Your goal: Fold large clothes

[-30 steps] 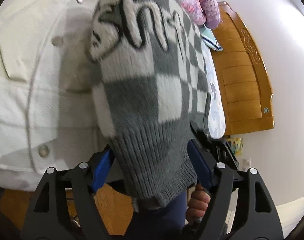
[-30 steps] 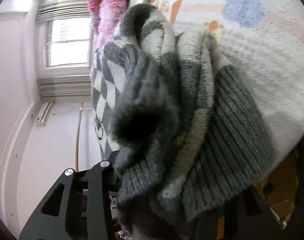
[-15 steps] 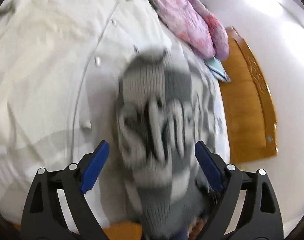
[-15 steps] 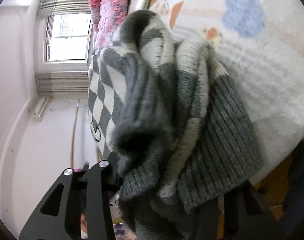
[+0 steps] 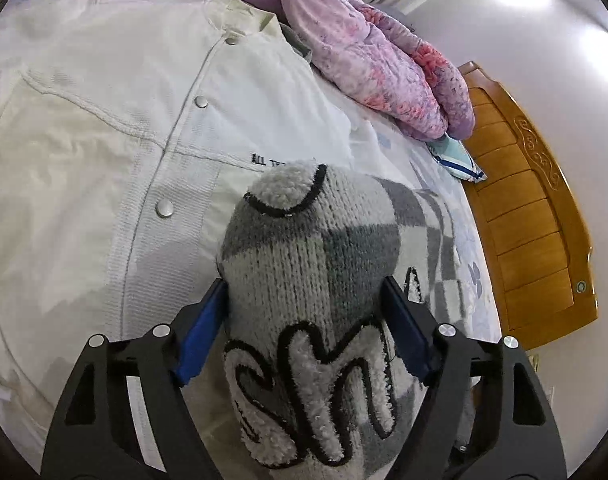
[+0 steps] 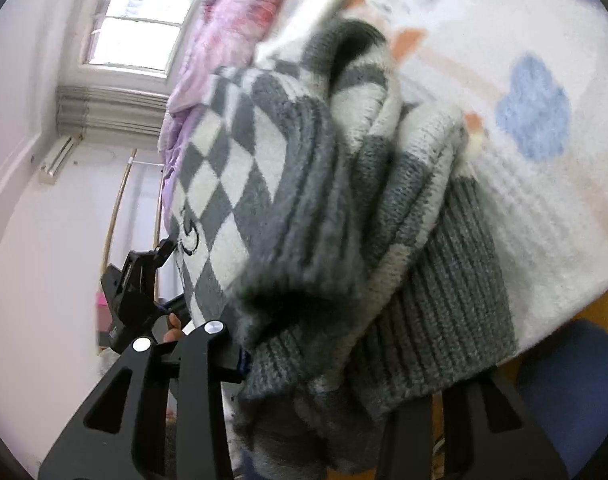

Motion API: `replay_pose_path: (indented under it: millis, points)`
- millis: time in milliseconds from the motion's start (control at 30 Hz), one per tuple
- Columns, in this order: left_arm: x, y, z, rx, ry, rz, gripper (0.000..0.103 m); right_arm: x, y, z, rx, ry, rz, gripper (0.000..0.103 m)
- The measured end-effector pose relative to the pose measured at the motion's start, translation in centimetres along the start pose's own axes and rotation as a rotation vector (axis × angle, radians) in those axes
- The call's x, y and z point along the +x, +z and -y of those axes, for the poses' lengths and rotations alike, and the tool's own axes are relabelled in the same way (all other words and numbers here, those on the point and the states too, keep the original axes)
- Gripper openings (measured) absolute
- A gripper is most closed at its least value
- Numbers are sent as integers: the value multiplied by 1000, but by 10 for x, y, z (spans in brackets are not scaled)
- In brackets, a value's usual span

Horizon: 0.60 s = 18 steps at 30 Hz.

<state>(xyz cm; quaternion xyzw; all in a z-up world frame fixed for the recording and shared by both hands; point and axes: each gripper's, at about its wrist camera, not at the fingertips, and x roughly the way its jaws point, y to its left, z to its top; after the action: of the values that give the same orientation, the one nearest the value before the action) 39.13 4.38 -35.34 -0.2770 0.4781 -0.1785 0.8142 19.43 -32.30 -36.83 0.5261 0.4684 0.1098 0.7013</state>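
A thick grey-and-white checked knit sweater (image 5: 316,280) with fuzzy black-outlined lettering fills the lower middle of the left wrist view. My left gripper (image 5: 304,320) has its blue pads (image 5: 201,330) pressed against both sides of a bunched fold of it. In the right wrist view the same sweater (image 6: 344,220) hangs bunched over my right gripper (image 6: 336,364), whose fingertips are buried in the ribbed hem; the jaws look closed on the knit. The left gripper (image 6: 137,296) shows at the far left there.
A white snap-button jacket (image 5: 103,140) lies spread on the bed under the sweater. A pink-purple quilt (image 5: 376,52) is heaped at the bed's far end. A wooden bed frame (image 5: 532,208) runs along the right. A cream patterned blanket (image 6: 524,128) lies under the sweater.
My left gripper has closed onto the sweater fold and tilted up, so more jacket and quilt show. The right gripper has swung, still carrying the bunched hem.
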Motion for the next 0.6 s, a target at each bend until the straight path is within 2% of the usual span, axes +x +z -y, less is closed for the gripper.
replay_pose_path:
  millis: [67, 200, 300, 333, 400, 433, 467, 600]
  points:
    - [-1, -1, 13, 32, 9, -1, 76, 8, 4, 15, 64, 18, -43, 42]
    - [-2, -1, 30, 80, 14, -14, 76, 10, 0, 26, 112, 42, -31, 43]
    - [1, 0, 33, 87, 25, -37, 76, 12, -3, 31, 166, 80, -28, 55]
    - [2, 0, 35, 98, 29, -41, 76, 8, -8, 35, 169, 78, -20, 56]
    - [4, -2, 35, 103, 36, -43, 76, 7, -6, 30, 118, 8, 6, 57]
    - [4, -2, 35, 98, 36, -44, 76, -5, 3, 31, 112, 2, 22, 55]
    - [4, -2, 34, 94, 34, -45, 76, -8, 5, 27, 90, -24, 35, 45]
    - [4, -2, 32, 87, 29, -39, 76, -15, 12, 7, -62, -64, 96, 38]
